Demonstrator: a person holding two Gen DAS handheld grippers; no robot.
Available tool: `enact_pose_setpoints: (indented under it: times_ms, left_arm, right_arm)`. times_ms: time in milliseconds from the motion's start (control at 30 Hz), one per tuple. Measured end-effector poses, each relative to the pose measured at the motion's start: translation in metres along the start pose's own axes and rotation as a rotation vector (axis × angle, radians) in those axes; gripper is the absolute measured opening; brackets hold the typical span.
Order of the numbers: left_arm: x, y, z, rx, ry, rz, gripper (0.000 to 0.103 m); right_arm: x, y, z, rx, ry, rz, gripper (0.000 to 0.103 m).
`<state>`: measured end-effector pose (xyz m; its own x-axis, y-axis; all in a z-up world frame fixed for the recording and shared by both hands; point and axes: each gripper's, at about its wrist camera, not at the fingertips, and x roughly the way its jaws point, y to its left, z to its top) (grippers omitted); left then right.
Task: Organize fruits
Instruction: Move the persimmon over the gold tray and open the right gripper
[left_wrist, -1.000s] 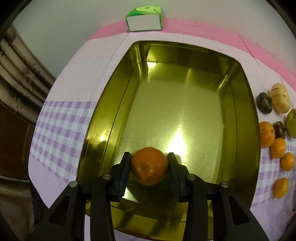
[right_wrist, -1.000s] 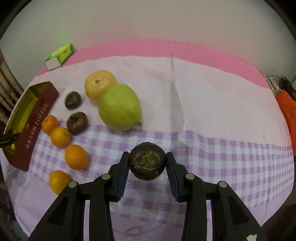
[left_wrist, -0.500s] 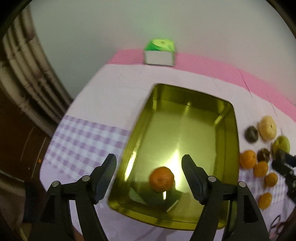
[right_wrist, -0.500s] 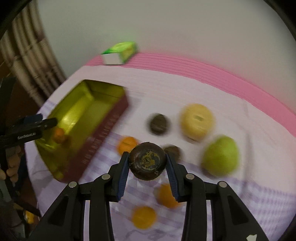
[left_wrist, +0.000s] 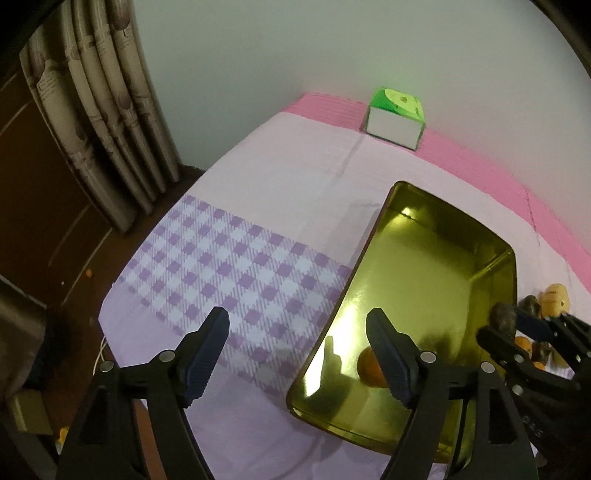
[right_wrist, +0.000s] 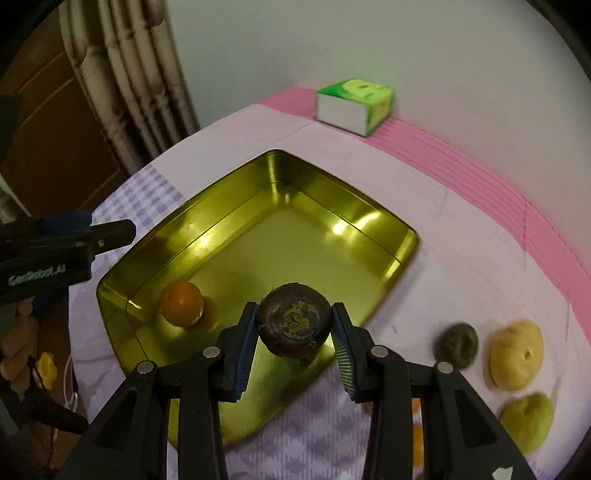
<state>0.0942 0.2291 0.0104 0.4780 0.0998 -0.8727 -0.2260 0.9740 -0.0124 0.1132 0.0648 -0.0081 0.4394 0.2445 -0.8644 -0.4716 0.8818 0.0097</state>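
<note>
Fruits are what you are sorting, and your right tongs (right_wrist: 294, 332) are clamped on a dark brown round fruit (right_wrist: 293, 320), pads pressing its two sides, carried above the near wall of the gold tin (right_wrist: 369, 216) so it can go down inside. Judging by that, the drop is the step in hand. Your left tongs (left_wrist: 297, 356) have just been opening and grip nothing; they stand off the tin's rim at nine o'clock in the right wrist view, which leaves the tin free for the other hand. An orange (right_wrist: 182, 303) lies alone on the tin floor, at nine o'clock of the held fruit, so set the brown one apart from it. Outside the tin at three o'clock wait another dark fruit (right_wrist: 460, 344), a yellow fruit (right_wrist: 515, 360) and a green one (right_wrist: 527, 426) on the checked cloth (left_wrist: 236, 266) covering the desk. A green box (right_wrist: 354, 105) sits far back at twelve.
</note>
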Motion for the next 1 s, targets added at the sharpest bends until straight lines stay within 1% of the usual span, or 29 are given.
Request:
enact_pose_setpoints:
  times_ms: [200,300,433,667,1000]
  left_arm:
    - [0.004,0.001,0.001,-0.002,0.003,0.007,0.077]
    - [0.007,0.002,0.001,0.004,0.008,0.015,0.078]
    - [0.006,0.0,0.0,0.015,0.008,0.01,0.078]
    - [0.007,-0.007,-0.002,0.041,0.009,0.009,0.078]
    - [0.008,-0.011,-0.003,0.059,0.011,0.008,0.078]
  right_arm:
    - [0.029,0.003,0.014,-0.034,0.061,-0.011,0.037]
    - [0.04,0.004,0.017,-0.047,0.086,-0.034,0.037]
    - [0.052,0.005,0.018,-0.056,0.109,-0.044,0.037]
    - [0.059,0.007,0.015,-0.065,0.134,-0.048,0.037]
    - [0.064,0.012,0.016,-0.086,0.14,-0.057,0.037]
